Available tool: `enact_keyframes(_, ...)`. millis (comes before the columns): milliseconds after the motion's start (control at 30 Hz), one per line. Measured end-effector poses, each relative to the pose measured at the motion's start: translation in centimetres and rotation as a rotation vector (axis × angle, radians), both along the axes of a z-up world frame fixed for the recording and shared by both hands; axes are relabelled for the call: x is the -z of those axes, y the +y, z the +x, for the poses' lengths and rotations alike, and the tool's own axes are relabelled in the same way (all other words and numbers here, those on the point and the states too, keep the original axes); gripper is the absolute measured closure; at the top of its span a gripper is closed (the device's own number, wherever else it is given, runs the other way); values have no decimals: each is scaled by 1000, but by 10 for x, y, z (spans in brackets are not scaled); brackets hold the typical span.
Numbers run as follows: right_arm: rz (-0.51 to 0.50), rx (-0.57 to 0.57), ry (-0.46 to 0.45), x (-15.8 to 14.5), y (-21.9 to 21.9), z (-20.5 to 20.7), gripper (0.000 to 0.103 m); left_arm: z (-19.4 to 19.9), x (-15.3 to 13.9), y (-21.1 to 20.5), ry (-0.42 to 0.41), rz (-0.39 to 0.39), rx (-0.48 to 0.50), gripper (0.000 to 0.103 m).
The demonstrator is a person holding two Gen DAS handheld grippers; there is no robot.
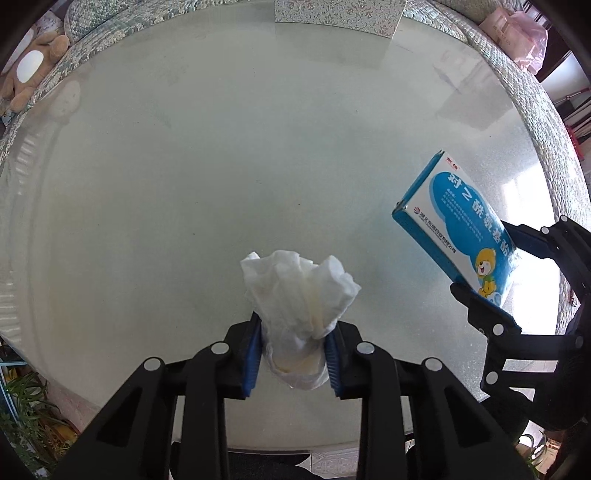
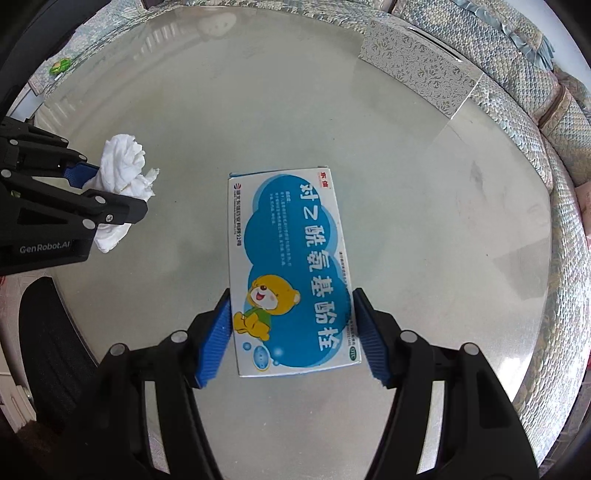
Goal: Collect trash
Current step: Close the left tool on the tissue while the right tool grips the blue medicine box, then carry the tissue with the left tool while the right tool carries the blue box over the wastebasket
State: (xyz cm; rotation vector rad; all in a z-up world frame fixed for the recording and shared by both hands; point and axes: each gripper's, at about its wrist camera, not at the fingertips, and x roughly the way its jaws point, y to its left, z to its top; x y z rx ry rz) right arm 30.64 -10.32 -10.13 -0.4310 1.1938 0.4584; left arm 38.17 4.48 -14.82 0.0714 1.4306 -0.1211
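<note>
My left gripper is shut on a crumpled white tissue, held above the round glass table; the gripper and tissue also show at the left of the right wrist view. My right gripper is shut on a blue and white medicine box with a cartoon bear, its blue pads pressed on both long sides. The box and right gripper show at the right of the left wrist view, lifted off the table.
A patterned silver box stands at the table's far edge, also seen in the right wrist view. A textured sofa curves around the table. A stuffed toy lies at far left. Plants stand below left.
</note>
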Motion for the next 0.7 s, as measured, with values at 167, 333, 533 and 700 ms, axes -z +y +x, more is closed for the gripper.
enact_keyframes(167, 28, 38, -54, -34, -12, -35, 41, -24, -30, 1, -51, -12, 31, 74)
enact_keyframes(333, 42, 60, -84, -61, -24, -68, 41, -50, -60, 3, -104, -17, 71, 74)
enact_keyframes(533, 44, 68, -100, -74, -34, -110, 41, -98, -71, -3, -135, -40, 120, 74)
enact_keyframes(700, 37, 84, -124, -79, -38, -141, 41, -142, -58, -23, -128, -44, 161, 74)
